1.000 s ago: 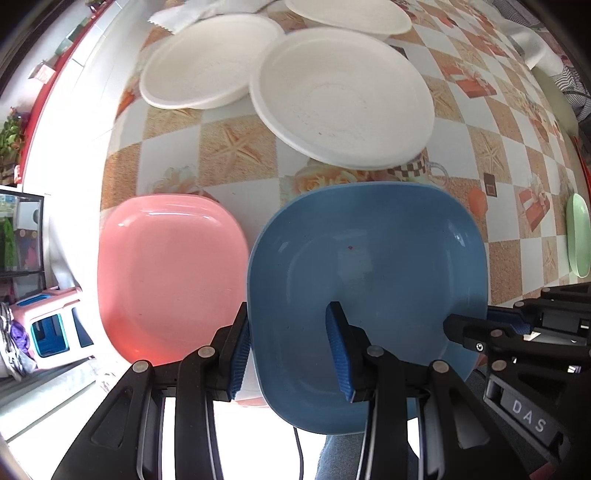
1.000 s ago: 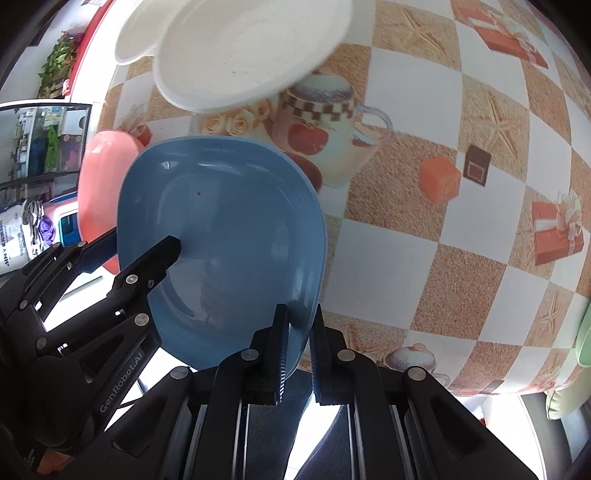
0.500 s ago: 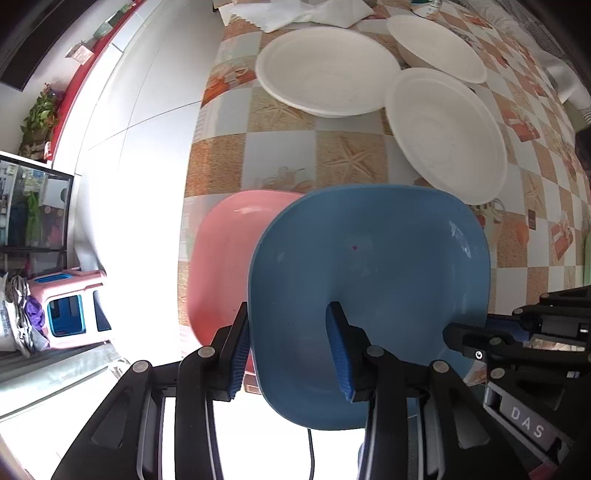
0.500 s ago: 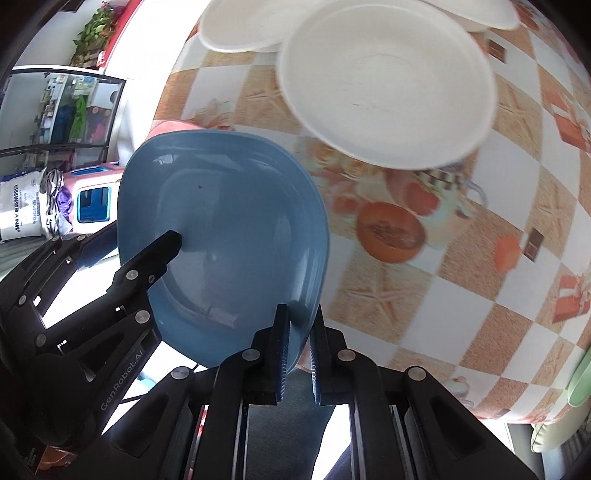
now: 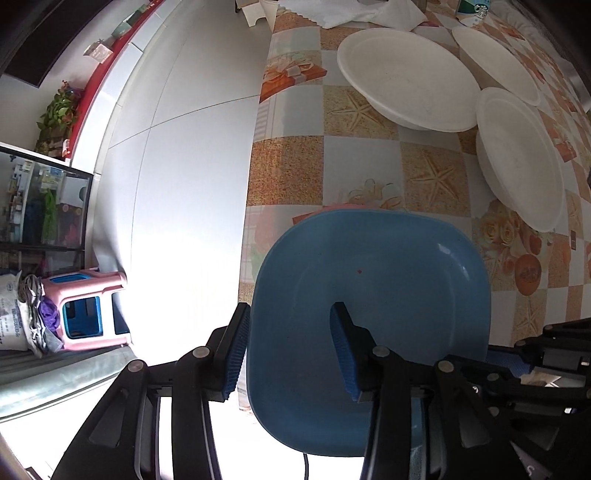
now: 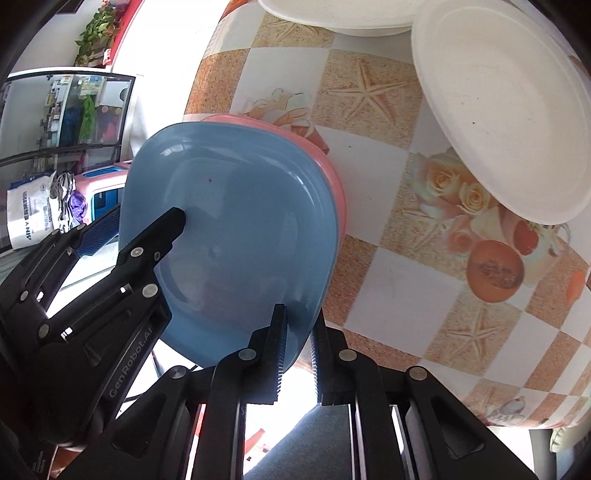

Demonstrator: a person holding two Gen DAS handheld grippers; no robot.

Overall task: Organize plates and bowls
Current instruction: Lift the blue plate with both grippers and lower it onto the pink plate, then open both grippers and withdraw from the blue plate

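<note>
A blue square plate (image 5: 373, 295) is held by both grippers over a pink plate (image 6: 328, 170), which shows only as a rim beneath it at the table's left edge. My left gripper (image 5: 291, 343) is shut on the blue plate's left rim, one finger above and one below. My right gripper (image 6: 298, 332) is shut on the plate's right rim (image 6: 295, 314). The left gripper's finger (image 6: 162, 229) also shows in the right wrist view. Three white round plates (image 5: 406, 77) (image 5: 517, 158) (image 5: 495, 62) lie farther back on the table.
The patterned tablecloth (image 5: 362, 170) covers the table; its left edge (image 5: 251, 206) drops to a white tiled floor. A pink stool (image 5: 88, 306) stands on the floor at left. White paper (image 5: 351, 11) and a cup (image 5: 472, 9) lie at the far end.
Both grippers have carried the blue plate leftward, from beside the pink plate to directly over it. The pink plate is now almost fully covered.
</note>
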